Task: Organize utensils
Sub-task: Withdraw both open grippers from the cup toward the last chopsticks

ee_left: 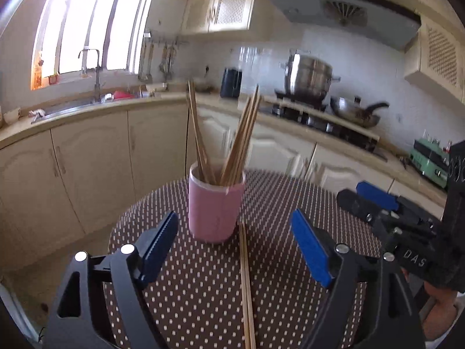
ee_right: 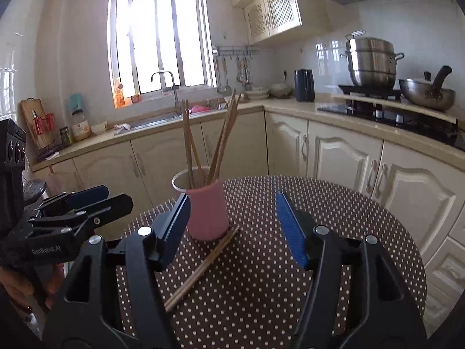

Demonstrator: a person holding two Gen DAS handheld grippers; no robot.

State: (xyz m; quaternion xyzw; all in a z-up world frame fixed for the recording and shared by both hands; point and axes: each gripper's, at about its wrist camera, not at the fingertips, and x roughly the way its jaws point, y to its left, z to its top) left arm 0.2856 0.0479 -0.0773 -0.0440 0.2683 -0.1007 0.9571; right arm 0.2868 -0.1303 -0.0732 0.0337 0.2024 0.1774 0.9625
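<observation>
A pink cup (ee_left: 213, 212) holding several wooden chopsticks (ee_left: 241, 142) stands on a round table with a brown dotted cloth (ee_left: 189, 290). Two loose chopsticks (ee_left: 245, 285) lie flat on the cloth, their far ends touching the cup's base. My left gripper (ee_left: 234, 214) is open just short of the cup, with the loose chopsticks running between its fingers. The right gripper (ee_left: 375, 200) shows at the right edge. In the right wrist view my right gripper (ee_right: 232, 197) is open with nothing held. Its left finger sits beside the cup (ee_right: 207, 212), and the loose chopsticks (ee_right: 203, 267) lie below it.
The left gripper (ee_right: 87, 200) is close on the right gripper's left. Behind the table (ee_right: 348, 247) run cream cabinets (ee_right: 343, 157), and a counter with a sink (ee_right: 151, 123), a black kettle (ee_right: 304, 85), and a stove with a steel pot (ee_right: 372, 61) and a wok (ee_right: 425, 93).
</observation>
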